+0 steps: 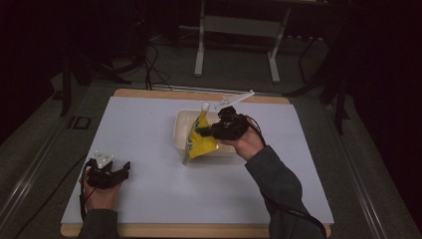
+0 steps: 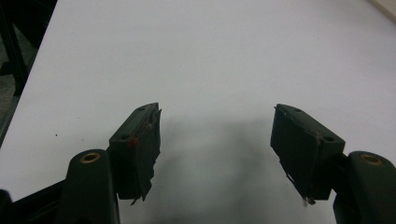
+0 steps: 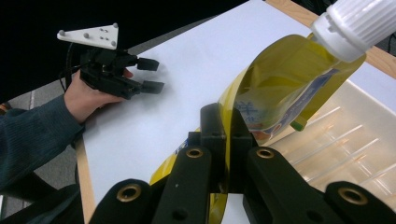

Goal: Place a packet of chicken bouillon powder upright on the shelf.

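A yellow spouted pouch [image 1: 200, 139] with a white cap [image 3: 355, 23] hangs tilted over the near left edge of a clear plastic tray [image 1: 182, 125]. My right gripper [image 1: 205, 131] is shut on the pouch's side edge; in the right gripper view the pouch [image 3: 280, 88] runs between the two closed jaws, with the gripper [image 3: 227, 140] pinching the foil. My left gripper [image 1: 125, 168] rests on the white table top [image 1: 149, 129] at the near left, open with nothing between its fingers; the left gripper view shows the gripper [image 2: 215, 140] over bare white surface.
The clear tray [image 3: 355, 140] sits at the middle of the table toward the far edge. The table has a wooden rim [image 1: 199, 93]. A metal stand [image 1: 239, 35] and cables [image 1: 152, 64] lie on the dark floor beyond.
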The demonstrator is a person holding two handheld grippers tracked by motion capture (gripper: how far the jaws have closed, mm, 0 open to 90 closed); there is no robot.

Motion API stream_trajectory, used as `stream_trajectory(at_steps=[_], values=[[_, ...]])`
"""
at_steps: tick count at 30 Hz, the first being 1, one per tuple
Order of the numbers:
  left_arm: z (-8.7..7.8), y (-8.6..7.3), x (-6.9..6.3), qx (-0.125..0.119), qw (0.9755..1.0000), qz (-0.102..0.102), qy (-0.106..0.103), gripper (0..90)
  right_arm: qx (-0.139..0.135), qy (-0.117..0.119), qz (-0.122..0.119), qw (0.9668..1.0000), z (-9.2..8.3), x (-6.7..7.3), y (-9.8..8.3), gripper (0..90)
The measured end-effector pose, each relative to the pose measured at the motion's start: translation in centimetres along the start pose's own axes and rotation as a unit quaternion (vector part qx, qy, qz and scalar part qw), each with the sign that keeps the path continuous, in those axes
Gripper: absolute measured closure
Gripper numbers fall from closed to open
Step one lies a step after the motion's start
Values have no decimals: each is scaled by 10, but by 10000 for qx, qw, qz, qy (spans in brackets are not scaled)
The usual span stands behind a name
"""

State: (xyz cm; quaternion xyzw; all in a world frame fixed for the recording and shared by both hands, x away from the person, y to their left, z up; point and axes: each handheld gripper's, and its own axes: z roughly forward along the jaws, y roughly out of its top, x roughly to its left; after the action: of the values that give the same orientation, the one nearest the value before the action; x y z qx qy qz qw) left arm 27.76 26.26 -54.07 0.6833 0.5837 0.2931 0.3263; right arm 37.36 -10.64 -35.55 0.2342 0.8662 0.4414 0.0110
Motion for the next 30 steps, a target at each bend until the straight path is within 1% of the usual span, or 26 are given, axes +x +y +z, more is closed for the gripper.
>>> stream_trajectory(at_steps=[3,11,22,27,30], values=[[0,0,0,2,10000,-1,-1,328,-21,-14,-1,10000,1,-1,1,899],[0,0,0,3,10000,-13,-4,328,30,-94,-29,9999,3,-6,7,899],[0,0,0,7,10000,-16,-8,327,-18,-208,-29,9998,4,-14,12,899],[0,0,0,1,10000,-13,-7,327,-84,-228,1,9997,4,-19,14,899],[0,0,0,-1,10000,-9,-5,327,-89,-283,9,9996,5,-21,15,898]])
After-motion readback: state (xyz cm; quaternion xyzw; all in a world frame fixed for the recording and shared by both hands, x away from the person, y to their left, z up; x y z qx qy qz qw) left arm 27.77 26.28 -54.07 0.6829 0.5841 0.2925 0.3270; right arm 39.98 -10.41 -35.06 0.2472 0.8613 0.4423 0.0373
